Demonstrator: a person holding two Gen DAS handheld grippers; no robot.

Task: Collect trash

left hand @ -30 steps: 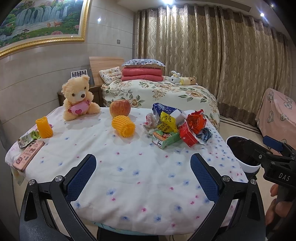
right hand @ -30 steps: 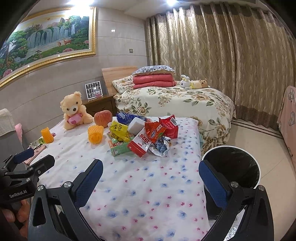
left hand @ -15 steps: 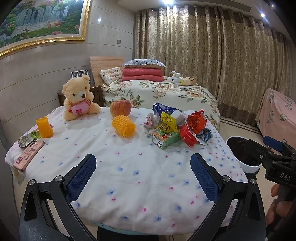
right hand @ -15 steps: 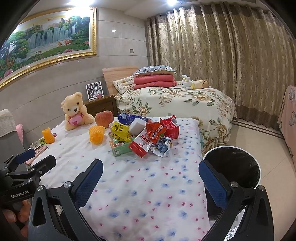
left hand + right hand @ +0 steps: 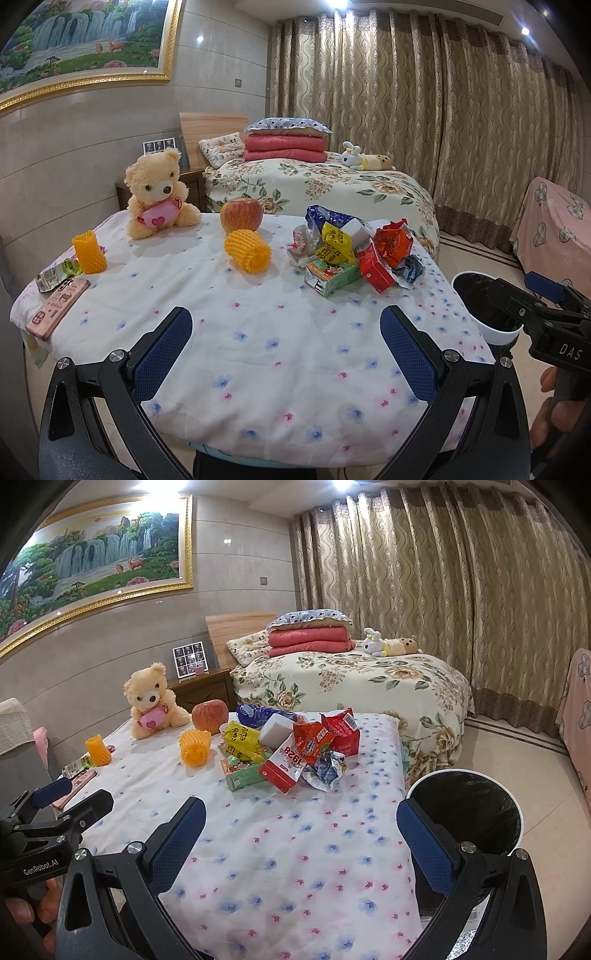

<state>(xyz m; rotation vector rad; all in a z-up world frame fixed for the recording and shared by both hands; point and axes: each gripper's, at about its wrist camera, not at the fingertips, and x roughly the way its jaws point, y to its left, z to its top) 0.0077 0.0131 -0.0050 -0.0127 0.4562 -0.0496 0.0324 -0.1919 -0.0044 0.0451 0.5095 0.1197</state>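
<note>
My left gripper [image 5: 282, 345] wide, empty, over near edge of surface [image 5: 258, 332]. Foam fruit nets [image 5: 248, 251] at left edge and centre: feather-light, squashy, pinch mid-body. Trash pile [image 5: 291, 746] toward far right corner: green carton [image 5: 245, 773] stiff, take across flat sides; foil wrappers [image 5: 325, 734] light, slick, crinkly, pinch crumpled fold. My right gripper [image 5: 301, 836] wide, empty. Bin [image 5: 511, 808] on floor beside right edge.

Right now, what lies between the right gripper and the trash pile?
Only bare flowered tablecloth between the right gripper and the trash pile, per the right wrist view.
</note>
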